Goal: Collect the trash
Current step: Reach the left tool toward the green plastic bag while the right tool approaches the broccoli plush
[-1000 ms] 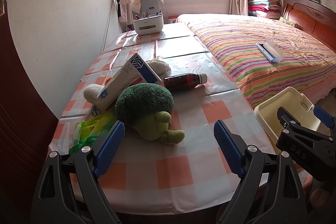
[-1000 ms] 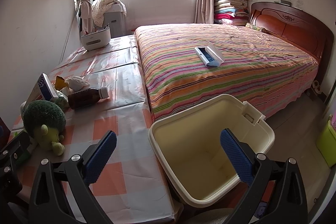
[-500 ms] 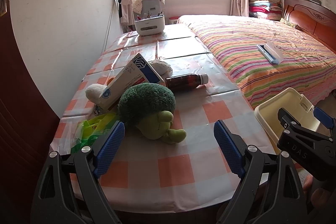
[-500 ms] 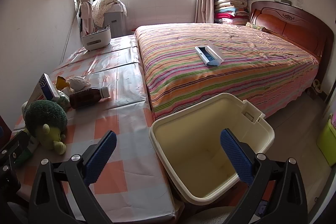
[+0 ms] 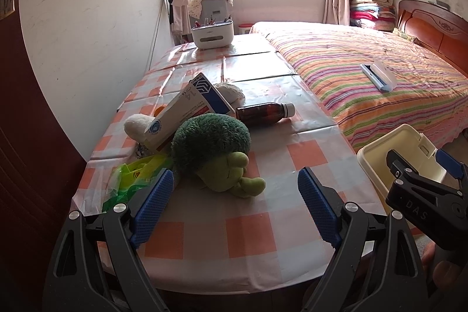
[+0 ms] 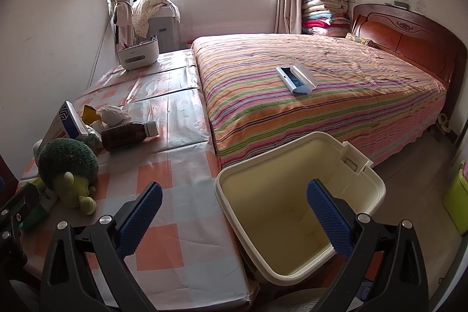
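Note:
On the checked tablecloth [image 5: 248, 227] lies a heap: a brown bottle [image 5: 263, 113] on its side, a white and blue carton [image 5: 187, 107], a crumpled green bag [image 5: 137, 174], crumpled white paper [image 5: 231, 91] and a green plush toy [image 5: 216, 148]. My left gripper [image 5: 235, 206] stands open just in front of the toy, nothing between its fingers. A cream bin [image 6: 295, 195] stands beside the table. Over its near rim my right gripper [image 6: 234, 218] is open and empty. The bottle [image 6: 128, 135] and toy [image 6: 68, 168] lie to its left.
A white caddy [image 5: 212, 34] stands at the table's far end. A striped bed [image 6: 321, 95] with a white and blue case [image 6: 295, 78] runs along the right. A wall borders the table's left side. A green tub [image 6: 456, 203] sits on the floor at far right.
The left wrist view has shifted a little, so the heap sits slightly further right and lower in the picture. The right gripper and the bin have not moved.

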The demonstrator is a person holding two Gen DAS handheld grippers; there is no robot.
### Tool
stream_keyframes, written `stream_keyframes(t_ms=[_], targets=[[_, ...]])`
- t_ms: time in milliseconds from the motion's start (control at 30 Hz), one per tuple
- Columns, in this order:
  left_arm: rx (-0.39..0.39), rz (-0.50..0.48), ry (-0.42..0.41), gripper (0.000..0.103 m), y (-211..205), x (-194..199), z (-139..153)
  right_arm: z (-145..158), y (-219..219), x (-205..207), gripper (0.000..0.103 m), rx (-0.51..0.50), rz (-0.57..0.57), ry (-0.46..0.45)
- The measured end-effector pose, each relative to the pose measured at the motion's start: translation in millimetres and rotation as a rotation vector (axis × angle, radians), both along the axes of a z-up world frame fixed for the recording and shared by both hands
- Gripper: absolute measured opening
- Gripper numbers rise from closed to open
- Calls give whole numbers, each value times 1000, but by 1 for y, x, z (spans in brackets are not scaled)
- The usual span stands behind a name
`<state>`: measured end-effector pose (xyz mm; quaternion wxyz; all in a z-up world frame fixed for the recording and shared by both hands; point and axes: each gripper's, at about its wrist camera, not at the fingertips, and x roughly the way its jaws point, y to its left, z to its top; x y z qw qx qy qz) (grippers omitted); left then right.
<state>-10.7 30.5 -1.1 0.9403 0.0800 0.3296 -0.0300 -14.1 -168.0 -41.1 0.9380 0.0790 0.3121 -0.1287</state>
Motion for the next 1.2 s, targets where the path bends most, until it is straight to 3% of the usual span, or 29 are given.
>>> stream_keyframes(t_ms=[667, 1200], targets=[[-1, 37, -21, 86, 20, -6, 6, 1, 10, 2, 97, -5, 35, -5], [-4, 132, -11, 86, 63, -5, 0, -6, 36, 25, 97, -16, 137, 2]])
